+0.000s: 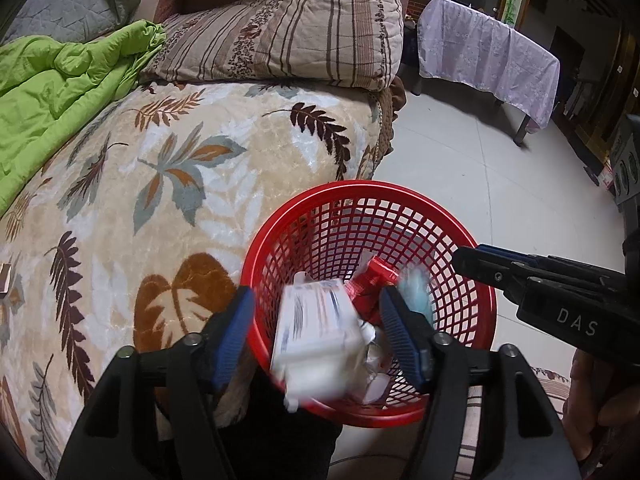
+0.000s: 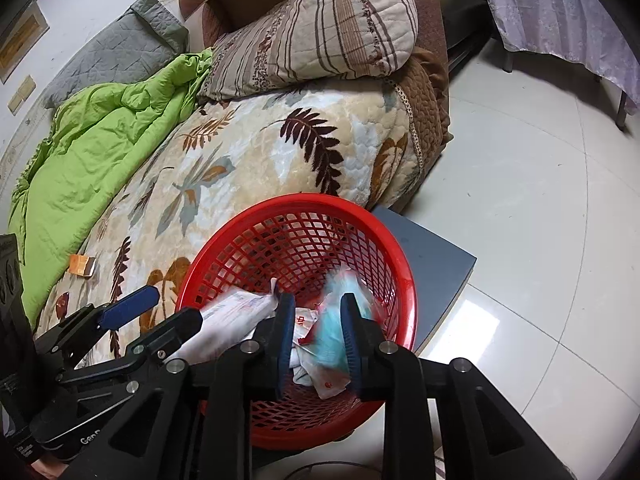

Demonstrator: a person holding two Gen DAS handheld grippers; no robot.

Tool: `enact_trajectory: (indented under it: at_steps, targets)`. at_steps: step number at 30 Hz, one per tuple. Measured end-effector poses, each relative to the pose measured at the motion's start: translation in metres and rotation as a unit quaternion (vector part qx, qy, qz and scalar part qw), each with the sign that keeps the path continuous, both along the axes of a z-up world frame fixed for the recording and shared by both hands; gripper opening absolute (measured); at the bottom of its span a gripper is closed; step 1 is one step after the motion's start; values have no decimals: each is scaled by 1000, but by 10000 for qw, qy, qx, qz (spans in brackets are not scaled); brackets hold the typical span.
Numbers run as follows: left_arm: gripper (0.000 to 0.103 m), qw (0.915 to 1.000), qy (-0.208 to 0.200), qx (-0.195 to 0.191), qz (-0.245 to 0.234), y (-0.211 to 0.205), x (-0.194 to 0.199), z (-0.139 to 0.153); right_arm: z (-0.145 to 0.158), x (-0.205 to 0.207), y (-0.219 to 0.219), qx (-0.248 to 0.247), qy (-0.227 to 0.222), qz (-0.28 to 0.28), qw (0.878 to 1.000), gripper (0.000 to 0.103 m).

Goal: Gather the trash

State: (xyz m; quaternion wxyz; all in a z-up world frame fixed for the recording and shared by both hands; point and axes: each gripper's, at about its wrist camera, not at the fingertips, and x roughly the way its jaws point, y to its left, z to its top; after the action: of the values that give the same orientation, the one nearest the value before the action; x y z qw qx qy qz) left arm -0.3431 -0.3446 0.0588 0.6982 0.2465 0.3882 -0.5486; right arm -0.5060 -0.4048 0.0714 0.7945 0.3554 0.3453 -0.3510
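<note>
— What do we count ahead of our fingers?
— One basket, one striped pillow, one green quilt.
— And between them?
— One white box left, one blue wrapper right.

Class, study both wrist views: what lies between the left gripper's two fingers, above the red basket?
A blurred white packet sits between the left gripper's open fingers, over the red basket; the left wrist view shows it best.
</note>
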Motion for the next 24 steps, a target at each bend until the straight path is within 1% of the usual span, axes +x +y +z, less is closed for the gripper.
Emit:
enact_trajectory:
  at_steps: [3,8,13,15,18,20,21,22,24]
  targets:
    - [70,10000,-1,-2,33,1,1,1,1,0,3,-31,13,-19,10000,36]
    - [76,9999,-54,-43,148,4,3,4,4,2,3,-189,190,-127,9996,46]
    - [78,9991,-134,-124,372,9,13,12,12,6,8,-591,569,-289,9962,56]
    - [79,9984,-179,-193,502,13,18,16,14,8,10,-745,803,-403,9932,59]
    - [79,9973,-294,-253,627,19,23,20,16,10,12,-874,997,-547,9897,62]
    - [80,9965,-365,-268,697,22,25,22,16,11,15,-955,1202,-728,9855,70]
    - [80,9964,-380,-259,715,23,26,21,18,12,16,-997,1322,-829,9827,81]
    - [80,9962,-400,-244,739,24,27,21,19,12,18,-1037,1293,-848,9825,87]
    - [81,9957,-462,-221,774,26,27,20,23,10,22,-1153,1168,-883,9825,87]
